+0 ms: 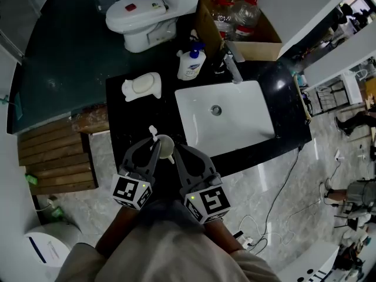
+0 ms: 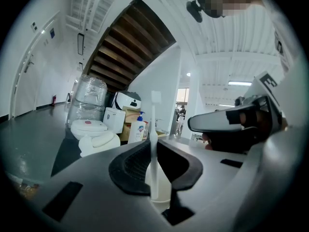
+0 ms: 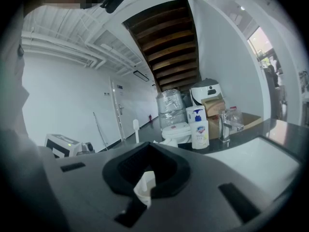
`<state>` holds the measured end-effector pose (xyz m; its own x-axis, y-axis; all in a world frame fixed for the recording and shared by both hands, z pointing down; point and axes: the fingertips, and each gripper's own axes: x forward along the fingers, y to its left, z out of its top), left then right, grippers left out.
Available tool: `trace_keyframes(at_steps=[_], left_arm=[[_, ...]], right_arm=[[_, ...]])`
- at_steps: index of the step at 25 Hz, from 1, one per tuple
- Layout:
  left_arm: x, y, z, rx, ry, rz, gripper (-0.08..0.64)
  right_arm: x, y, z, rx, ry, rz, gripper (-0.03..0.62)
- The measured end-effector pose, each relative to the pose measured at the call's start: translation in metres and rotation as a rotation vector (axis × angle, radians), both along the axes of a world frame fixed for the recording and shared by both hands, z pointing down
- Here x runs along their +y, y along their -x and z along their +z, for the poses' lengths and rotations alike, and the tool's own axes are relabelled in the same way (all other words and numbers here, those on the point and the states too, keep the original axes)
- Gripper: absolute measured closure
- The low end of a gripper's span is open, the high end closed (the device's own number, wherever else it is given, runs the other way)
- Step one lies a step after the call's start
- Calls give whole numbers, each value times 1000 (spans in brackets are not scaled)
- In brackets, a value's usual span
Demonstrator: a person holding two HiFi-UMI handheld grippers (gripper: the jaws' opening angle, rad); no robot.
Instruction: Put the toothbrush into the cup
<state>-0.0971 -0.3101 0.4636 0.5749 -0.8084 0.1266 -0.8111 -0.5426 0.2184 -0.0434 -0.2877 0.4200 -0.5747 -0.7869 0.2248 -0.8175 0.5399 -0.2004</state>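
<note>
Head view shows the two grippers meeting over the black counter [image 1: 126,125], at about 8 o'clock from the sink [image 1: 235,125] and near the counter's front edge. The left gripper [image 1: 155,146] is clamped on the white toothbrush [image 1: 153,132], which stands upright with its head pointing to 12 o'clock in the left gripper view. The right gripper [image 1: 177,151] pinches the rim of the pale cup [image 1: 166,145] at 3 o'clock of the brush. In the left gripper view the handle's lower end seems to sit inside the cup's mouth, so the task looks close to done, with only the release left. I cannot tell whether the cup rests on the counter or hangs from the grip. The risks come from that thin hold. The cup is held by one edge only, so a push from the brush could swing or tilt it. Letting go of a tall brush in a light, shallow cup may tip it over. If it falls toward 6 o'clock, it could roll off the counter edge. A soap bottle [image 1: 191,64] stands well clear at 12 o'clock.
</note>
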Motion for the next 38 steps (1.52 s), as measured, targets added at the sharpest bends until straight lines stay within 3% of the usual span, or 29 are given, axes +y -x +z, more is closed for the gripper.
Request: trace_keyframes(at_steps=[5,9,16,38], left_arm=[[0,0,5,-18,-1,-5,511],[0,-4,9,-85,-25,4,511],[0,-8,18,-80,-15,12,511],[-1,-16,35,-181,-22,22,511]], right_arm=[[1,1,0,0,3,-1,586],[-1,0,1,6,4,-2,586],[-2,0,2,6,5,-1,586],[0,-2,3,3,11,8,586]])
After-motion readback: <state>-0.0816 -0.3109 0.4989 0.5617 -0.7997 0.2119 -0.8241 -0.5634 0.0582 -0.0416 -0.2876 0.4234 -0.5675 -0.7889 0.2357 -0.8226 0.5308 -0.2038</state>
